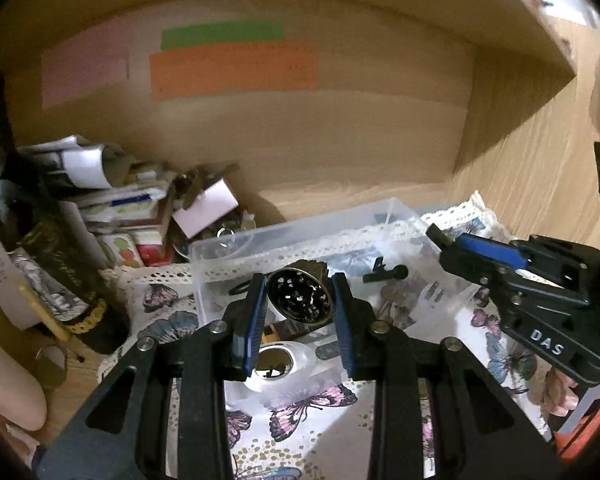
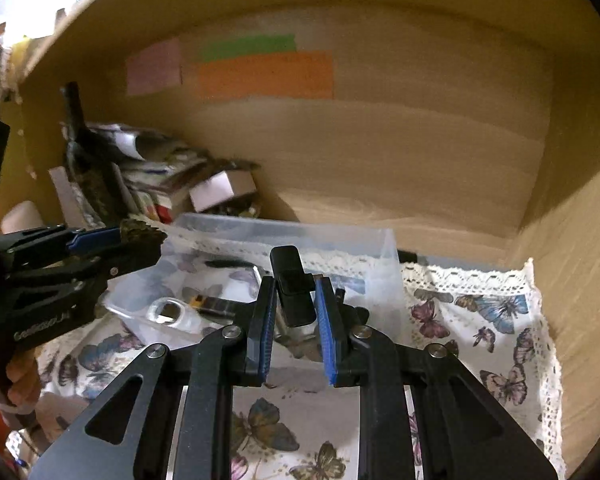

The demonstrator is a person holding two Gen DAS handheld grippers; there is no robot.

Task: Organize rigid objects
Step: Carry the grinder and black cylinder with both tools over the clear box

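A clear plastic bin (image 1: 236,246) stands on a butterfly-print cloth (image 1: 300,408) inside a wooden shelf; it also shows in the right wrist view (image 2: 384,256). My left gripper (image 1: 300,300) is shut on a round dark metal cup (image 1: 300,298) and holds it over the bin. My right gripper (image 2: 296,304) is shut on a small black rectangular device (image 2: 292,280) over the bin's right part. The right gripper also shows in the left wrist view (image 1: 452,240), and the left one with its cup in the right wrist view (image 2: 140,236). Several small items lie in the bin.
A dark bottle (image 1: 44,264) stands at the left with a pile of papers and small boxes (image 1: 140,200) behind it. Coloured paper notes (image 1: 232,68) stick to the back wall. The shelf's right wall (image 2: 572,240) is close.
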